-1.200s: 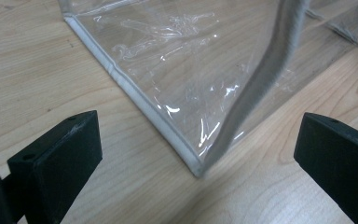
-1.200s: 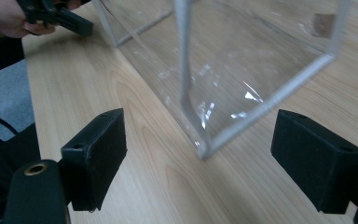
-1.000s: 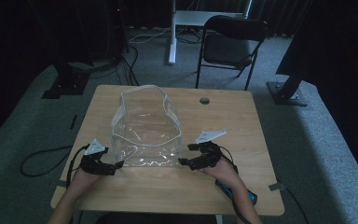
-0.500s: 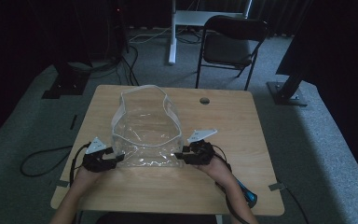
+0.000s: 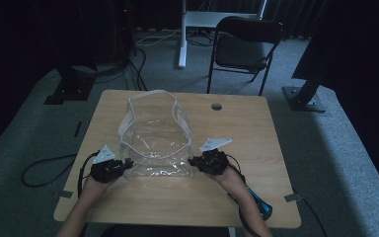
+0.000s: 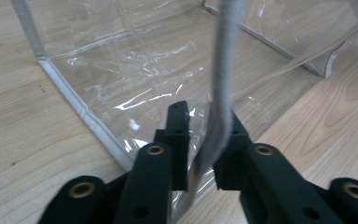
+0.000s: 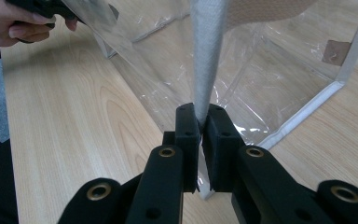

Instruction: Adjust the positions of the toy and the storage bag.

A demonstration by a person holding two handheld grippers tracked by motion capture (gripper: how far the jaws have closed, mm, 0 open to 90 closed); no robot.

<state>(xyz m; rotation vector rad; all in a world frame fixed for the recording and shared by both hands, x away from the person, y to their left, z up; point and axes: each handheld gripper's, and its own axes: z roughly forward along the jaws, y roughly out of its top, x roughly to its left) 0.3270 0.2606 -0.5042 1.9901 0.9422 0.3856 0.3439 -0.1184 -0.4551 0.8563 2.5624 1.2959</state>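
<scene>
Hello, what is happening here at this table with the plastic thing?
A person holds a gripper in each hand at a light wooden table. Both grip the near end of a clear plastic bag with grey-white edging. The left gripper pinches the edging at one corner; the right gripper is shut on the edging at the other. The bag lies open on the table.

Obstacle: clear bag [image 5: 155, 140] stood between both tools.
Free room: bare surface [image 5: 246, 123] right of the bag.
</scene>
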